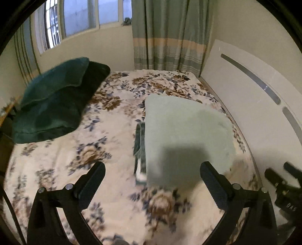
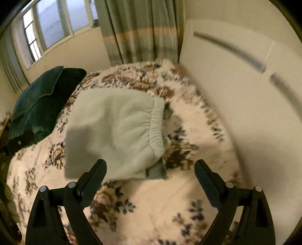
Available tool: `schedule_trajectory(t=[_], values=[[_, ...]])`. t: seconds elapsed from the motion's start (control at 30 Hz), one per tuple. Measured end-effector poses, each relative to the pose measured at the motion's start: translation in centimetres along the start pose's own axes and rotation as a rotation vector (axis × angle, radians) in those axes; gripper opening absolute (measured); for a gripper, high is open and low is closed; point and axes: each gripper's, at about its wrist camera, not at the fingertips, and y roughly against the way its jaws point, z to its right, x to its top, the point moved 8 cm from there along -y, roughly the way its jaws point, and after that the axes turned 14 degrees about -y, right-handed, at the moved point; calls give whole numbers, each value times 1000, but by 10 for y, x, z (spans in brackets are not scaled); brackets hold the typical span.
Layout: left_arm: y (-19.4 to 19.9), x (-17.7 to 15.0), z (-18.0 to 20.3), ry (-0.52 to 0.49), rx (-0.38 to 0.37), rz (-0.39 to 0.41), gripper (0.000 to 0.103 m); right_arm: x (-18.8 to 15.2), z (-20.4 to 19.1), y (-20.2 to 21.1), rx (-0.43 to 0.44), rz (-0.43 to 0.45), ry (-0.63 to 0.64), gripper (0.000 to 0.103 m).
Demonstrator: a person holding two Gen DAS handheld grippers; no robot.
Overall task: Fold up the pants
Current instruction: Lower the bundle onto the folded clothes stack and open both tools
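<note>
Floral bedspread (image 1: 117, 207) covers the bed, with a headboard (image 1: 245, 98) along one side and a dark green pillow (image 1: 54, 101) near the window. Folded pale green pants (image 2: 115, 130) lie on it, elastic waistband (image 2: 157, 124) showing. Left gripper (image 1: 152, 172) and right gripper (image 2: 150, 169) hover above, jaws wide apart, holding nothing.

Bed (image 1: 98, 165) — window (image 1: 79, 17), curtain (image 1: 169, 34)

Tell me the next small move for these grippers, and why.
Probably draw both back and stop: the pale green pants lie folded in a compact stack on the floral blanket, and the left gripper and right gripper are open, holding nothing.
</note>
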Motion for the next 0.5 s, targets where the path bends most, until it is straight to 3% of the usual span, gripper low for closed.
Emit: schedule_trajectory(t=[0.3,0.5], values=[[180,-47,24,-32,-44,73,103,-42,-12,250,14,97,-27,99],[293,-73,36,-58,-30,147,103,-84,-8,388,22,125,-43,99]])
